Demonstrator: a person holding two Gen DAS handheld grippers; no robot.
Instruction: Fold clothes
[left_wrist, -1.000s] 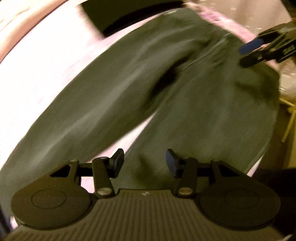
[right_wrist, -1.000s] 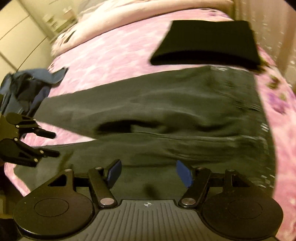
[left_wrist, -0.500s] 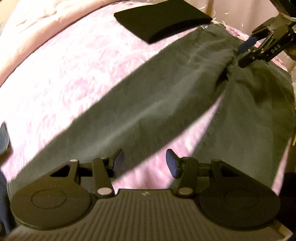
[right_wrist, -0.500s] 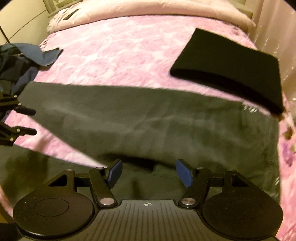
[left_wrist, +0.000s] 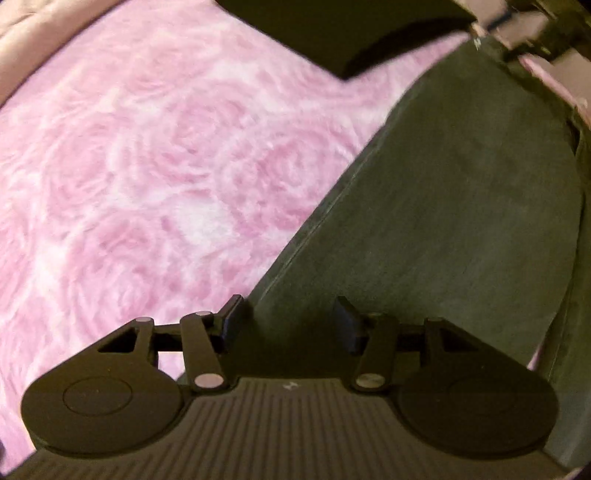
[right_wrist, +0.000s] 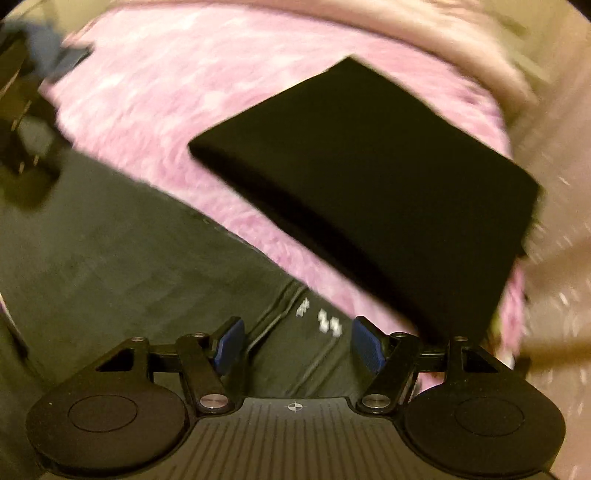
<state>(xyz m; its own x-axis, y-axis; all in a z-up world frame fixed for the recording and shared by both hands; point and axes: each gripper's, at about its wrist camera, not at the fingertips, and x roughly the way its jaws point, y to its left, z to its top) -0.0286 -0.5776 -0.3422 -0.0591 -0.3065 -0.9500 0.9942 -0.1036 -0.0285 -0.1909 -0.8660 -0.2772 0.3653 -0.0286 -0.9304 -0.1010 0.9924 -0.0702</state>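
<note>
While spread wide over grey trousers (left_wrist: 461, 206) on the pink bedspread (left_wrist: 147, 166), left claw (left_wrist: 288, 321), right claw (right_wrist: 295, 341), both empty.

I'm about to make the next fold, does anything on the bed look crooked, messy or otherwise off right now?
Nothing stands out. The grey pants lie flat on the pink bedspread, the folded black garment sits squarely beside them, and both the left gripper and right gripper are open.

R gripper (right_wrist: 295, 345) open over dark trousers (right_wrist: 110, 266), folded black garment (right_wrist: 369, 192) just beyond, pink bedspread (right_wrist: 166, 81)
</note>
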